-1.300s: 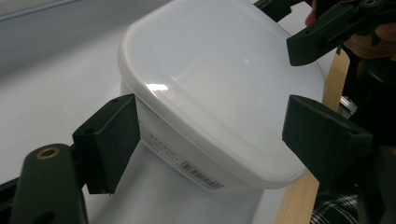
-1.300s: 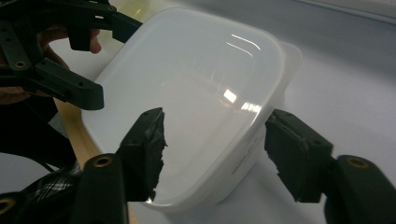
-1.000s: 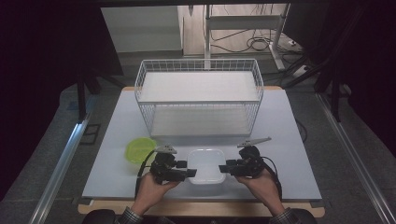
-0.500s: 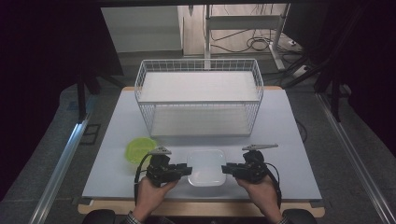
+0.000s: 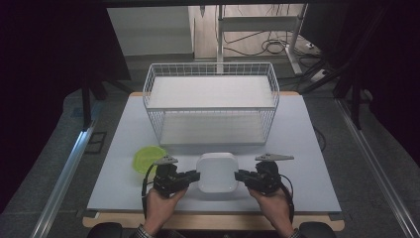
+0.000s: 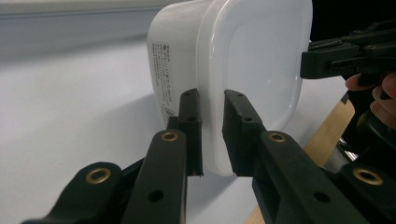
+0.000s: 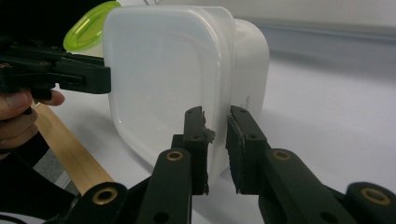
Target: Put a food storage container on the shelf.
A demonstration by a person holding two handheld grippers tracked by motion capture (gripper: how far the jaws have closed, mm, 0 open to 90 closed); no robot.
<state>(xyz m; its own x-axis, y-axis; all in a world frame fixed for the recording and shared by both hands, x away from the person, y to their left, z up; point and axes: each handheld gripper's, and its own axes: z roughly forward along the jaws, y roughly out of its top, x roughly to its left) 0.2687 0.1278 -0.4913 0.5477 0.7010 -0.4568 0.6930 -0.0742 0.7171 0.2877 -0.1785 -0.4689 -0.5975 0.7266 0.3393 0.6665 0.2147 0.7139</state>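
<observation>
My left gripper (image 5: 194,176) and right gripper (image 5: 241,176) have each just been closing on the lid rim of the white container (image 5: 217,172), jaws now nearly together and pinching its opposite sides near the table's (image 5: 307,148) front edge. Open tabletop lies to my right; a green bowl (image 5: 146,157) sits close on my left, and the container's side carries a printed label (image 6: 166,79) too small to read. Beyond it stands the wire basket (image 5: 212,106), a clear strip between them.
</observation>
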